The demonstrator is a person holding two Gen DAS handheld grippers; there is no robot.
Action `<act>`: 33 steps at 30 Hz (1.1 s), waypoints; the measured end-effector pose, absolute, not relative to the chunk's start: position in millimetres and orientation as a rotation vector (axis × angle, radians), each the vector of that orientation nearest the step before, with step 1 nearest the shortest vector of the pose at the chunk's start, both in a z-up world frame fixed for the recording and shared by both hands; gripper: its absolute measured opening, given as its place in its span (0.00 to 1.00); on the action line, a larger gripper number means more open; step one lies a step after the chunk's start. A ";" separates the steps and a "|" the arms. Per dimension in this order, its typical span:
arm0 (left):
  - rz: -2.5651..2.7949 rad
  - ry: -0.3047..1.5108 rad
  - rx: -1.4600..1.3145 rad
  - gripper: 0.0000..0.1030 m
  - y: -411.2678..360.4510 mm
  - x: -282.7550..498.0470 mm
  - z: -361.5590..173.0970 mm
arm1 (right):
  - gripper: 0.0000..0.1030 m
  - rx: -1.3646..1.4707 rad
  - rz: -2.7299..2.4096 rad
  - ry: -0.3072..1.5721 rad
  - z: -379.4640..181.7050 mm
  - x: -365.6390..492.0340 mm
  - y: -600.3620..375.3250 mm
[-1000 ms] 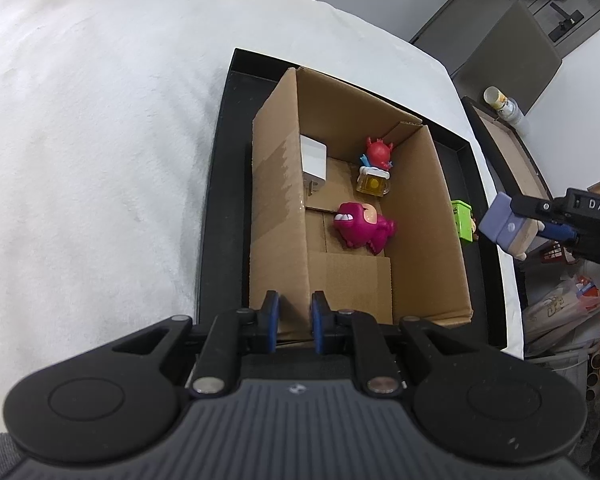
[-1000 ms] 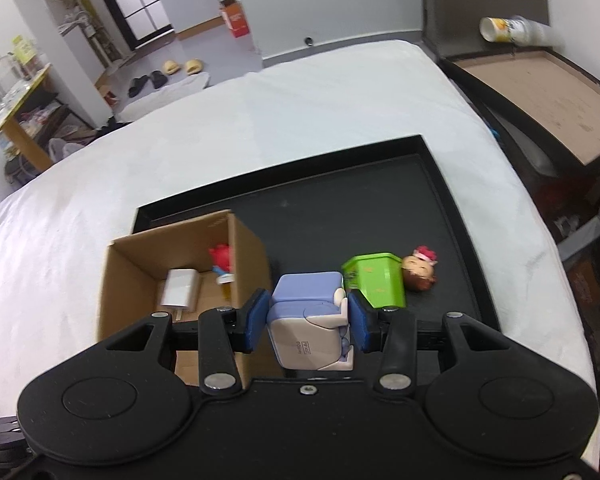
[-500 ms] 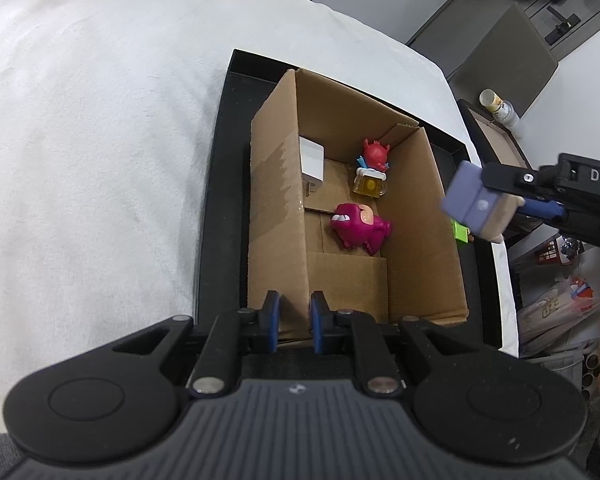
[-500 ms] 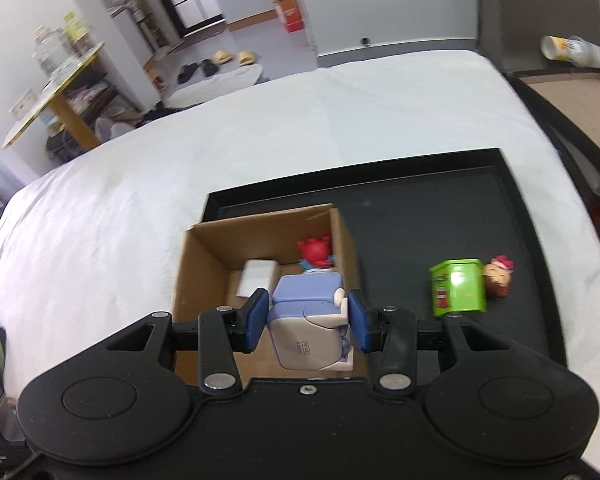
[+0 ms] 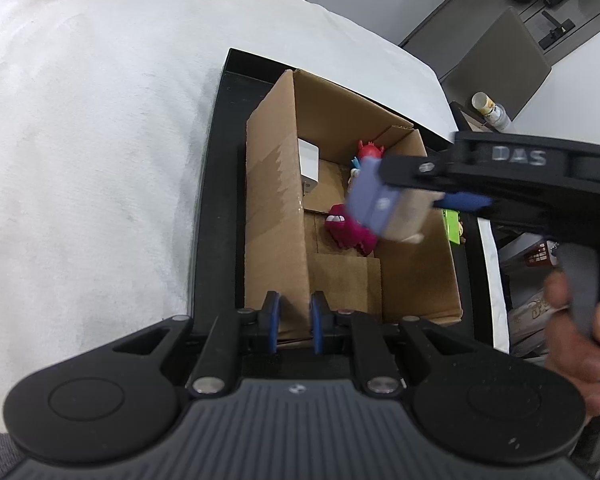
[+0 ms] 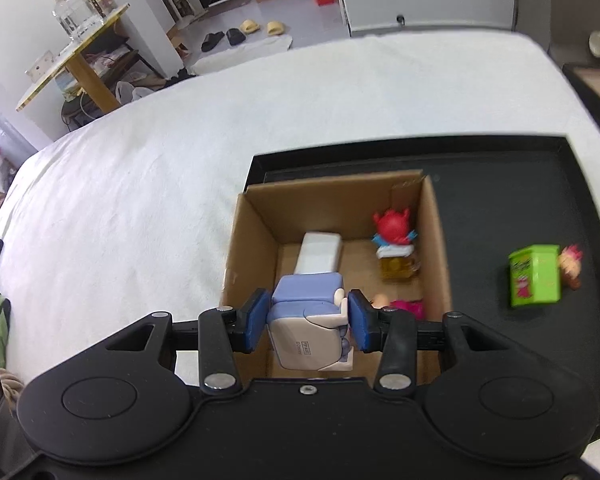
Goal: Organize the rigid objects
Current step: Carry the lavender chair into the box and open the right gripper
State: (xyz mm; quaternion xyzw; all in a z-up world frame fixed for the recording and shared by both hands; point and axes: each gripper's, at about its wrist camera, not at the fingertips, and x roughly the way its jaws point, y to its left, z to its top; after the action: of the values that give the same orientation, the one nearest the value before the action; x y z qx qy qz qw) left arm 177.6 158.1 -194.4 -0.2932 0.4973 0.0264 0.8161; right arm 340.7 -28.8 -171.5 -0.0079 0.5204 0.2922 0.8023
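An open cardboard box [image 5: 274, 184] [image 6: 252, 248] stands on a black tray [image 6: 540, 184]. Inside lie a white block [image 6: 318, 258], a red figure on a yellow cube [image 6: 396, 240] and a magenta toy [image 5: 346, 230]. My right gripper [image 6: 308, 316] is shut on a blue-and-beige block toy [image 6: 306, 320] and holds it above the box; it shows in the left wrist view [image 5: 384, 208]. My left gripper [image 5: 294, 322] is shut on the box's near left wall.
A green box [image 6: 534, 274] and a small doll figure [image 6: 572, 264] lie on the tray to the right of the cardboard box. A white cloth [image 5: 80, 140] covers the table. A side table with a bottle [image 5: 490, 110] stands beyond the table's edge.
My right gripper has carried the blue-and-beige toy leftward from over the tray to above the open box. My left gripper has kept its hold on the box wall.
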 end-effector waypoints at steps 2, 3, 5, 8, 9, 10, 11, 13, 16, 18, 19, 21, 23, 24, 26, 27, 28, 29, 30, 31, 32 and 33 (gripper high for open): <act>0.052 1.061 -0.626 0.15 158.9 178.1 -194.8 | 0.41 -0.001 0.619 1.143 -178.1 341.8 -24.4; 0.049 1.062 -0.627 0.15 159.2 178.3 -195.0 | 0.41 0.001 0.614 1.149 -180.5 341.8 -21.8; 0.045 1.063 -0.626 0.15 159.4 178.2 -195.4 | 0.42 0.015 0.607 1.156 -183.6 341.5 -19.0; 0.040 1.063 -0.626 0.15 159.4 178.4 -196.0 | 0.44 0.077 0.622 1.163 -187.1 342.6 -20.4; 0.040 1.063 -0.627 0.16 159.6 178.7 -196.5 | 0.48 0.085 0.618 1.165 -186.4 342.7 -21.6; 0.054 1.069 -0.618 0.14 159.7 178.8 -196.7 | 0.51 0.088 0.620 1.161 -184.9 342.2 -23.2; 0.048 1.063 -0.630 0.15 160.8 178.6 -197.1 | 0.53 0.087 0.623 1.153 -182.8 341.8 -24.2; 0.042 1.060 -0.641 0.14 161.4 178.3 -196.6 | 0.58 0.078 0.618 1.141 -178.5 341.5 -28.5; 0.044 1.059 -0.643 0.14 160.4 178.3 -196.1 | 0.61 0.070 0.605 1.127 -173.3 343.8 -37.2; 0.046 1.060 -0.640 0.14 159.8 178.4 -195.7 | 0.64 0.064 0.599 1.113 -168.8 344.3 -43.6; 0.047 1.059 -0.639 0.14 159.8 178.0 -195.7 | 0.68 0.061 0.597 1.104 -165.7 343.9 -47.6; 0.050 1.061 -0.633 0.14 158.9 177.2 -195.6 | 0.72 0.053 0.593 1.082 -161.8 343.2 -54.1; 0.054 1.066 -0.630 0.14 158.6 177.5 -196.3 | 0.73 0.050 0.579 1.063 -159.1 343.0 -61.8; 0.054 1.067 -0.629 0.14 158.2 177.6 -196.4 | 0.74 0.056 0.575 1.059 -158.4 343.6 -66.9; 0.057 1.070 -0.626 0.14 157.5 178.6 -196.5 | 0.75 0.077 0.562 1.055 -158.1 345.0 -78.8; 0.059 1.071 -0.623 0.14 156.7 179.0 -196.3 | 0.76 0.087 0.554 1.054 -158.9 346.7 -83.8; 0.061 1.071 -0.620 0.14 156.0 179.7 -196.2 | 0.77 0.097 0.543 1.051 -159.5 348.3 -90.1; 0.064 1.073 -0.619 0.14 155.5 180.6 -196.1 | 0.77 0.100 0.533 1.047 -159.8 349.3 -95.2; 0.067 1.073 -0.618 0.14 155.3 180.9 -196.0 | 0.79 0.103 0.526 1.045 -160.1 350.6 -101.0; 0.070 1.074 -0.617 0.14 154.8 181.0 -195.9 | 0.79 0.113 0.520 1.048 -161.0 352.5 -106.8; 0.073 1.075 -0.616 0.14 154.5 180.9 -196.2 | 0.79 0.131 0.516 1.058 -162.3 355.0 -112.3; 0.075 1.076 -0.615 0.14 153.8 181.0 -196.1 | 0.79 0.144 0.514 1.065 -163.5 357.1 -117.4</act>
State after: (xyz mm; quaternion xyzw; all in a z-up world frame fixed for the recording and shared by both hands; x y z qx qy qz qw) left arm 181.0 153.8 -196.1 -0.2879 0.5040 0.0350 0.8136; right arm 357.1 -117.4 -163.5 0.0680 0.5014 0.2420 0.8279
